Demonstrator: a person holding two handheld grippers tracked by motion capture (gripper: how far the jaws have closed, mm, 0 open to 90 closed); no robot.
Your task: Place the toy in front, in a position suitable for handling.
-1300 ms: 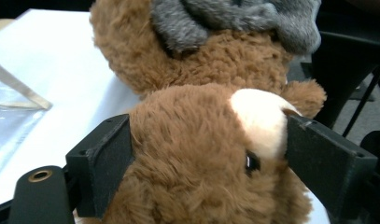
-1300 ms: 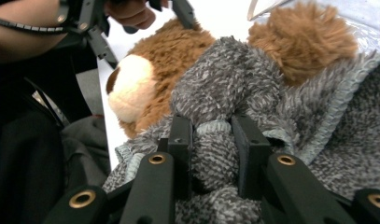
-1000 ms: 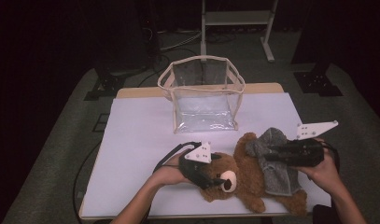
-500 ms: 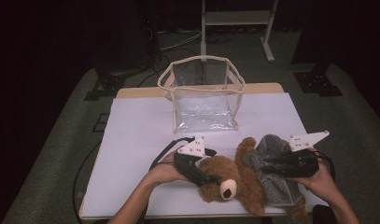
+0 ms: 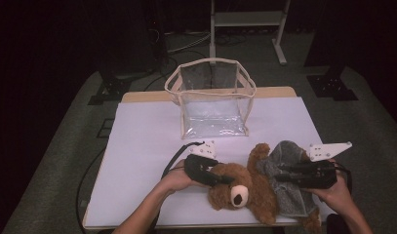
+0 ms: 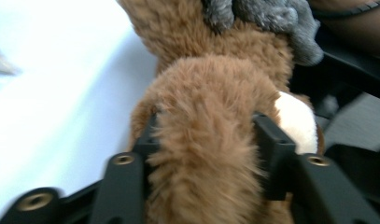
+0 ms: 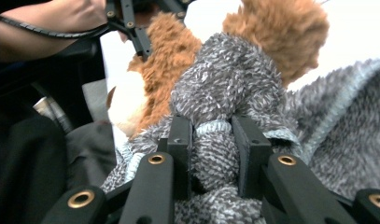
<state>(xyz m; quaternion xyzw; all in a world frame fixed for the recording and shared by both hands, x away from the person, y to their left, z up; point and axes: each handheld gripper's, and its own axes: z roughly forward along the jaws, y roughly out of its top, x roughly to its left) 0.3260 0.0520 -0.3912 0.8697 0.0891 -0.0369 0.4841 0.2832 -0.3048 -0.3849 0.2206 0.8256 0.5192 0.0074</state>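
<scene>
So the bear point(image 5: 245, 192) is lying at the near edge of the table point(image 5: 147, 131), in front of the clear bag point(image 5: 211, 100). My left gripper point(image 5: 225, 179) is clamped on its furry head, and my right gripper point(image 5: 282, 171) is pinching the sleeve of its grey sweater point(image 5: 288, 195).

A: Teddy bear point(image 5: 245, 192): brown fur, cream muzzle, dark nose. Sweater point(image 5: 288, 183) on it: mottled grey knit.

B: Beyond the bear, bag point(image 5: 211, 100): clear, beige trim. Table cover point(image 5: 147, 136): white.
</scene>
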